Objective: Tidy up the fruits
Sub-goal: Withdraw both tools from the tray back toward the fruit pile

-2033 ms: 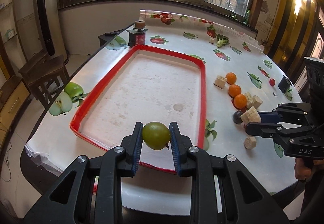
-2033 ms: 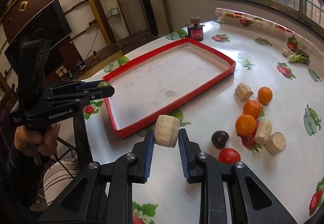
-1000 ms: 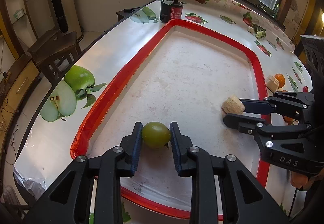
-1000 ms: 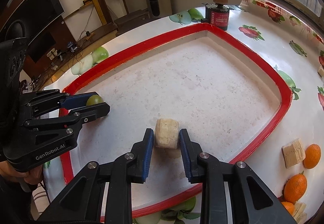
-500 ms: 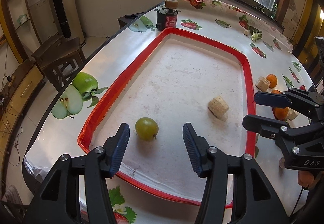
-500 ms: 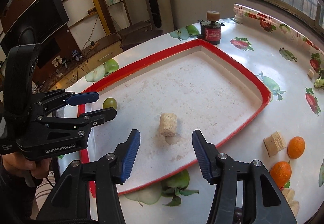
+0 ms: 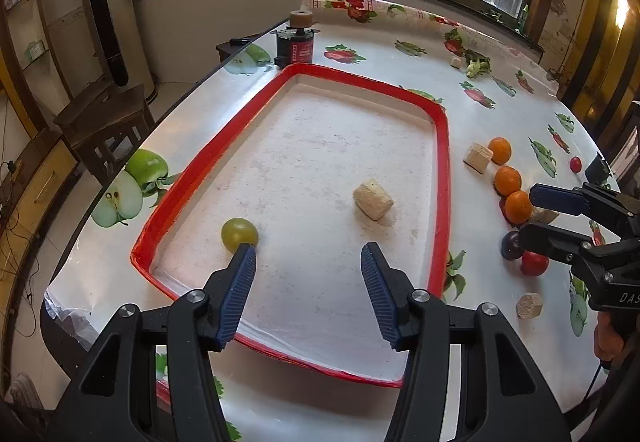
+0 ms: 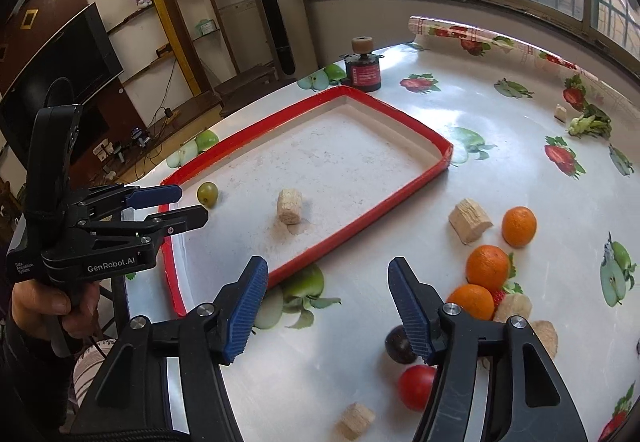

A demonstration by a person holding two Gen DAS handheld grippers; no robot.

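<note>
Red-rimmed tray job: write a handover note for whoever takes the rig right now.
Left gripper: jaws open, holding nothing, over the near end of the red-rimmed tray.
Right gripper: jaws open, holding nothing, above the table between the tray and the loose pile.
Done: round green fruit and pale cork-like cylinder lie in the tray, apart.
Left: three oranges, dark purple plum-like fruit, red tomato-like fruit and several more pale cork-like pieces are on the table right of the tray.

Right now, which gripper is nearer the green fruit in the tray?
Left. The left gripper hangs open just beside the green fruit; the right gripper is open outside the tray.
</note>
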